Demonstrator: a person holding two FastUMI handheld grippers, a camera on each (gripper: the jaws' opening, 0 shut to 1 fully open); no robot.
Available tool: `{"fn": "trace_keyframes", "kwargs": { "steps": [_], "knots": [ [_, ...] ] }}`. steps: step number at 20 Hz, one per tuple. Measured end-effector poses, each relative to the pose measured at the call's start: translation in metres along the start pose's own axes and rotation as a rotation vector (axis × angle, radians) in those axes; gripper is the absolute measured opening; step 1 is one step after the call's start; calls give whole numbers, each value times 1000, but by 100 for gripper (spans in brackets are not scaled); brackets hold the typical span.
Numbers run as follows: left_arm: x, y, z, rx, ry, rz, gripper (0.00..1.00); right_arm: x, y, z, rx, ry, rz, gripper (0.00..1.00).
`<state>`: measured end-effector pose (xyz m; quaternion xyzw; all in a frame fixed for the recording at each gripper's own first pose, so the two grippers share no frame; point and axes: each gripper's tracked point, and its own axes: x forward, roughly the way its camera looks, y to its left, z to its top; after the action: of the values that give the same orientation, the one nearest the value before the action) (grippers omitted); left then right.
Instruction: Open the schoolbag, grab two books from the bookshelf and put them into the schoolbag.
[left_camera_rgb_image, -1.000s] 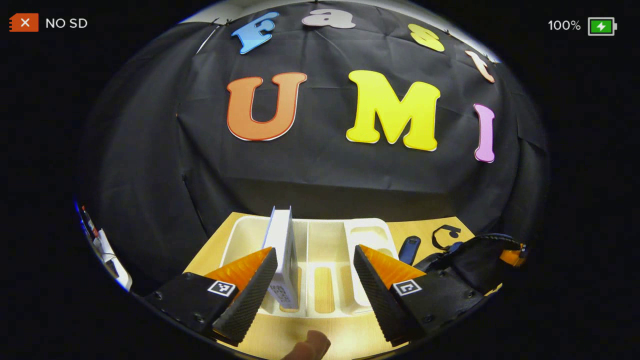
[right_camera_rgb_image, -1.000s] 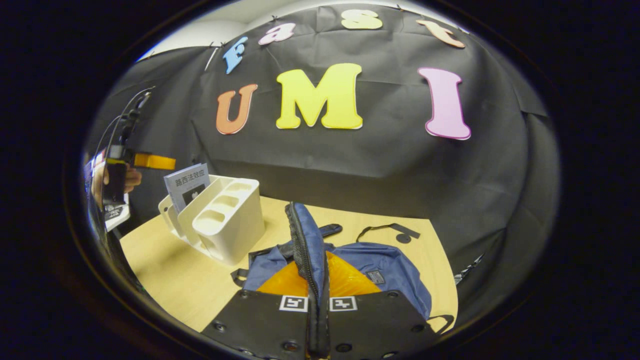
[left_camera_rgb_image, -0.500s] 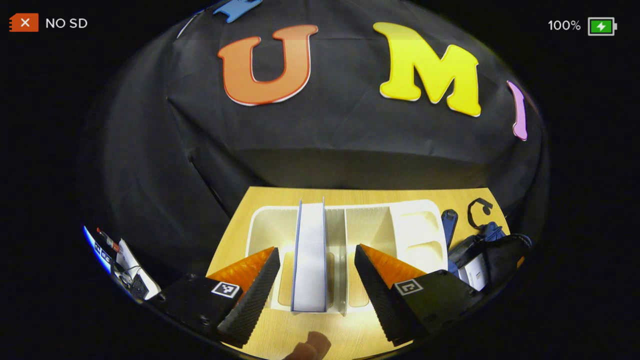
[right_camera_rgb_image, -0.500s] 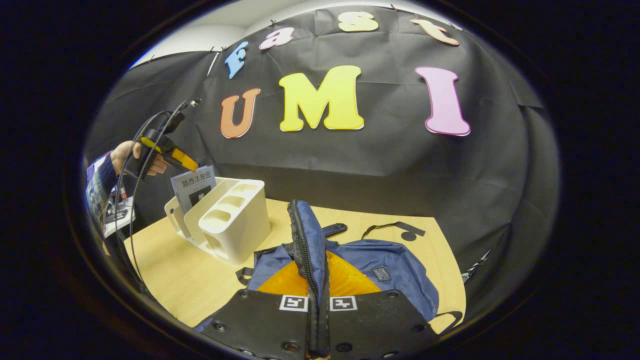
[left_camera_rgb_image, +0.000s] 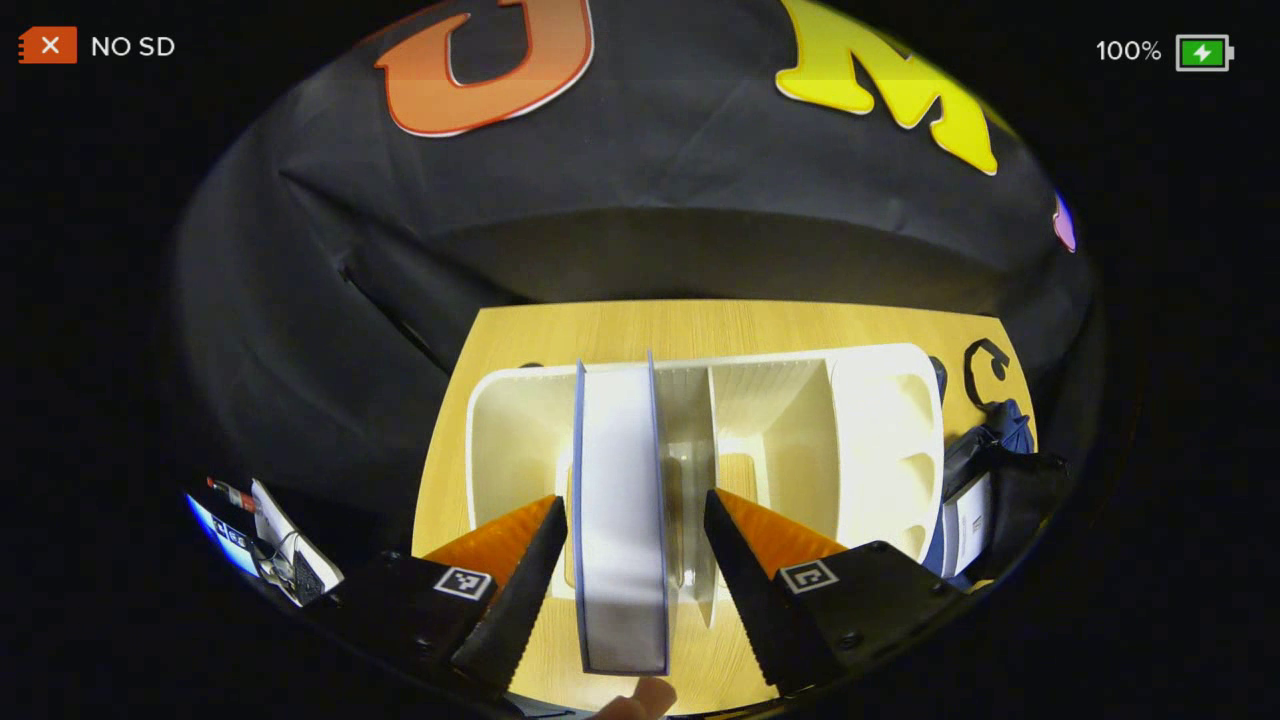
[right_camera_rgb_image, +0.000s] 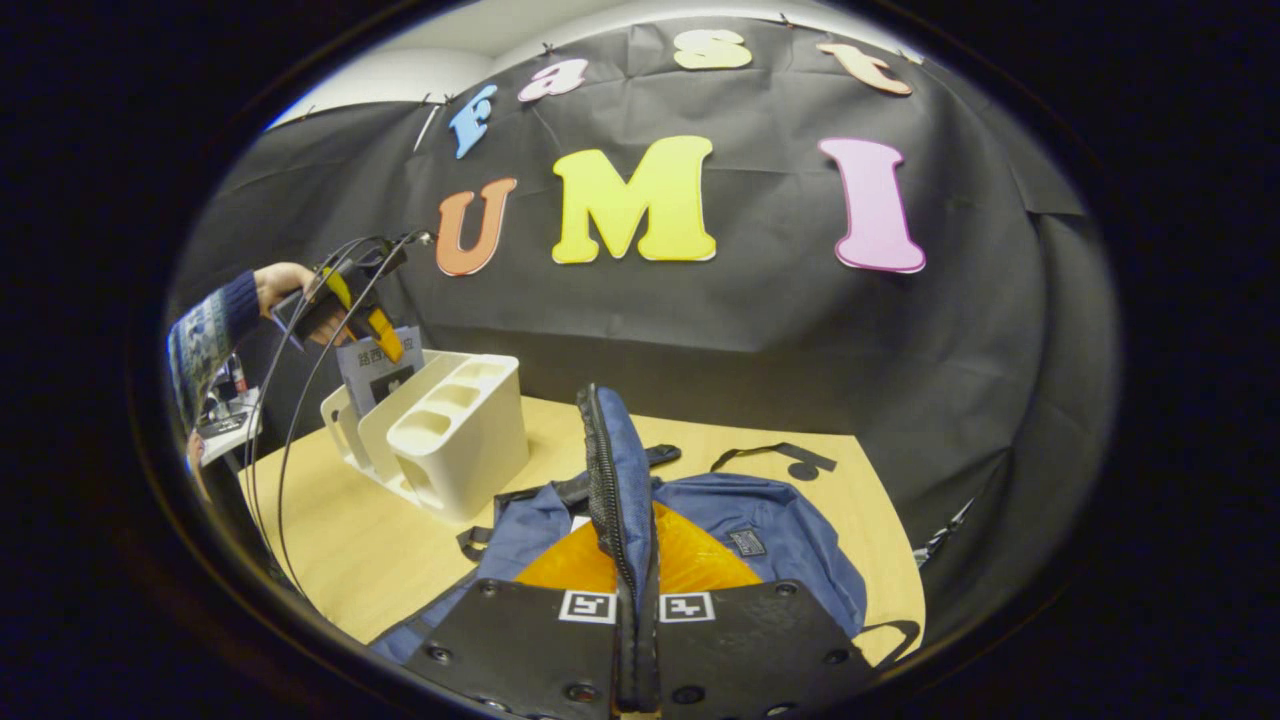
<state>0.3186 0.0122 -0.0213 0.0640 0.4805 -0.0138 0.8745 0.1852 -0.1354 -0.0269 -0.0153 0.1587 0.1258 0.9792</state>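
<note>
Above the bookshelf (left_camera_rgb_image: 880, 420), left tool (left_camera_rgb_image: 625, 560) apart astride book (left_camera_rgb_image: 620, 520); right tool (right_camera_rgb_image: 637, 560) clamped on schoolbag (right_camera_rgb_image: 620, 470) edge.

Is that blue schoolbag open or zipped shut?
Open: the right gripper pinches the schoolbag flap's zipper edge, holding it upright.

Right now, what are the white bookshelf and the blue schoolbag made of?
The bookshelf looks like smooth, moulded cream-white plastic: rounded corners, thin walls, a soft sheen under the light. The schoolbag looks like thin woven fabric, maybe nylon: it sags and wrinkles on the table, and the flap pinched in the right gripper has a dark zip along its edge.
</note>
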Motion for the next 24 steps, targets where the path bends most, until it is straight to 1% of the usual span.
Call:
{"fn": "trace_keyframes", "kwargs": {
  "steps": [1, 2, 4, 5, 6, 9, 11, 13, 14, 15, 16, 17, 18, 19, 20, 21, 23, 24],
  "knots": [
    [1, 0, -6, -4, 38, 1, 86, 1, 1, -2, -1, 2, 0, 1],
    [4, -5, -11, -9, 65, -9, 80, 1, 2, -3, 0, 6, 1, 1],
    [9, -7, -17, -25, 96, -10, 76, 2, 4, -5, -1, 9, 3, 1],
    [3, -10, -17, -40, 101, -23, 67, 1, 5, -4, 0, 6, 7, 1],
    [6, -11, -19, -47, 107, -22, 49, 1, 7, -5, 0, 4, 9, 1],
    [0, -12, -28, -81, 128, -23, 47, 1, 7, -8, 6, 7, 11, 1],
    [-4, -8, -32, -117, 118, -14, 46, 1, 9, -9, 8, 9, 11, 1],
    [-11, -4, -40, -144, 103, -18, 45, 0, 13, -11, 32, 10, 29, 1],
    [-16, -2, -45, -168, 103, -26, 46, -1, 13, -11, 47, 10, 33, 1],
    [-21, -3, -53, -187, 110, -42, 49, 0, 14, -11, 64, 11, 37, 1],
    [-27, -1, -60, -201, 106, -52, 49, 0, 15, -12, 82, 13, 43, 1],
    [-34, 3, -66, -205, 97, -53, 45, 2, 16, -12, 93, 16, 46, 1],
    [-42, 4, -70, -217, 82, -60, 46, 2, 16, -13, 97, 19, 43, 1],
    [-54, 4, -75, -232, 67, -76, 46, 4, 17, -13, 98, 21, 40, 1],
    [-65, 3, -81, -248, 53, -88, 49, 4, 19, -13, 93, 22, 38, 1],
    [-73, 5, -87, -254, 36, -95, 45, 6, 20, -13, 81, 23, 33, 1],
    [-92, 10, -101, -279, 7, -109, 46, 8, 23, -14, 61, 29, 24, 1],
    [-100, 8, -108, -304, -21, -131, 46, 10, 26, -17, 59, 41, 24, 1]
  ]
}}
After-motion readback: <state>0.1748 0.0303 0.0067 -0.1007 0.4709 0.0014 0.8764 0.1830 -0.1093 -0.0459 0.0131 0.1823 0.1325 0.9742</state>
